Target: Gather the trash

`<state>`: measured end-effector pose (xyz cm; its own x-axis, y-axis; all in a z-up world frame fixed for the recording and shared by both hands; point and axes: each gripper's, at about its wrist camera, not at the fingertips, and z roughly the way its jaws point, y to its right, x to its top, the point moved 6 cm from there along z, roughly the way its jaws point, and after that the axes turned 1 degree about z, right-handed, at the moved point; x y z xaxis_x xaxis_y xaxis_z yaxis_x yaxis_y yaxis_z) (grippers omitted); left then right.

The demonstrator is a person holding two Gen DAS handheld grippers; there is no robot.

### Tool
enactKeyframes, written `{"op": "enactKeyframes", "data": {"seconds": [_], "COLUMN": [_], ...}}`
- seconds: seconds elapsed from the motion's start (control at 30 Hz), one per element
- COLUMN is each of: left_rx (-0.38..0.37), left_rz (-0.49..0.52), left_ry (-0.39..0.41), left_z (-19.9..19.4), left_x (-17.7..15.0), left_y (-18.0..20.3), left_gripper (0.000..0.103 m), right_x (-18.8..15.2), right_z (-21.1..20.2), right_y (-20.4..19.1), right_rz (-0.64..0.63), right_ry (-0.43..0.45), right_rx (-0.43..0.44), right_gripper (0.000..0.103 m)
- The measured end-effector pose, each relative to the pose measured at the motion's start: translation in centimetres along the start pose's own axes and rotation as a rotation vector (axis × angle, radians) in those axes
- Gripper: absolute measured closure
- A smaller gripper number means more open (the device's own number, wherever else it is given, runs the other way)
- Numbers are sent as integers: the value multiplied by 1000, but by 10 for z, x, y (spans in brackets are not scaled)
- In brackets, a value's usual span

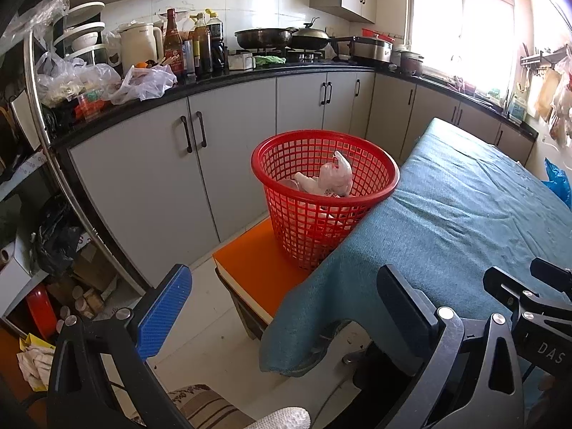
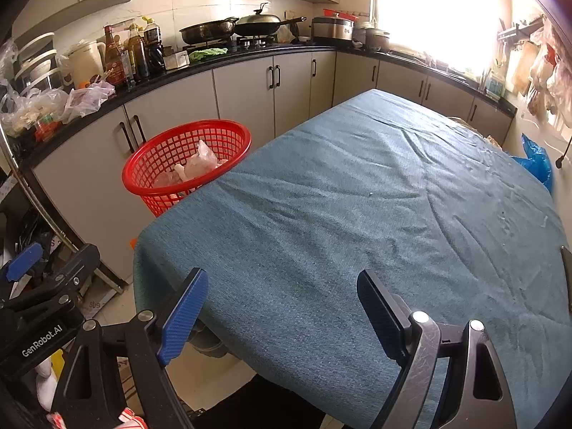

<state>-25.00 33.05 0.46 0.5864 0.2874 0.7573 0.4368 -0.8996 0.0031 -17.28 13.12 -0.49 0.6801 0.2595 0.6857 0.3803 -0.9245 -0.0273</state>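
Red mesh basket (image 1: pixel 324 198) stands on an orange stool (image 1: pixel 255 268), pressed against the edge of the surface (image 2: pixel 357 196), which is draped in a teal cloth (image 1: pixel 464 214) with wrinkles. Grey cabinets (image 1: pixel 153 164) run behind the basket; black counter (image 1: pixel 228 78) above them is crowded with bottles (image 1: pixel 195 41), a kettle (image 1: pixel 137 43), pans (image 1: pixel 266 35) and loose plastic bags (image 1: pixel 143 82). Cluttered shelving with a metal rail (image 1: pixel 46 136) sits to the left. Trash (image 1: pixel 330 178) lies inside the basket: crumpled white and clear plastic wrappers (one piece pokes up near the rim).

Left gripper (image 1: pixel 282 307) hovers over the floor and the cloth's hanging corner, jaws spread wide, holding nothing. Right gripper (image 2: pixel 282 307) hangs above the near end of the cloth, also wide apart and empty.
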Motion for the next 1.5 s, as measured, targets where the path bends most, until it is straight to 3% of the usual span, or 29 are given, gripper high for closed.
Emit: {"op": "enactKeyframes", "data": {"seconds": [1.5], "left_rx": [1], "left_rz": [-12], "left_ry": [-35], "left_z": [18], "left_x": [-2], "left_y": [-5], "left_gripper": [0], "right_x": [-8], "right_z": [16], "right_y": [-8], "right_rz": [-4], "right_ry": [-49], "right_rx": [6], "right_gripper": [14]}}
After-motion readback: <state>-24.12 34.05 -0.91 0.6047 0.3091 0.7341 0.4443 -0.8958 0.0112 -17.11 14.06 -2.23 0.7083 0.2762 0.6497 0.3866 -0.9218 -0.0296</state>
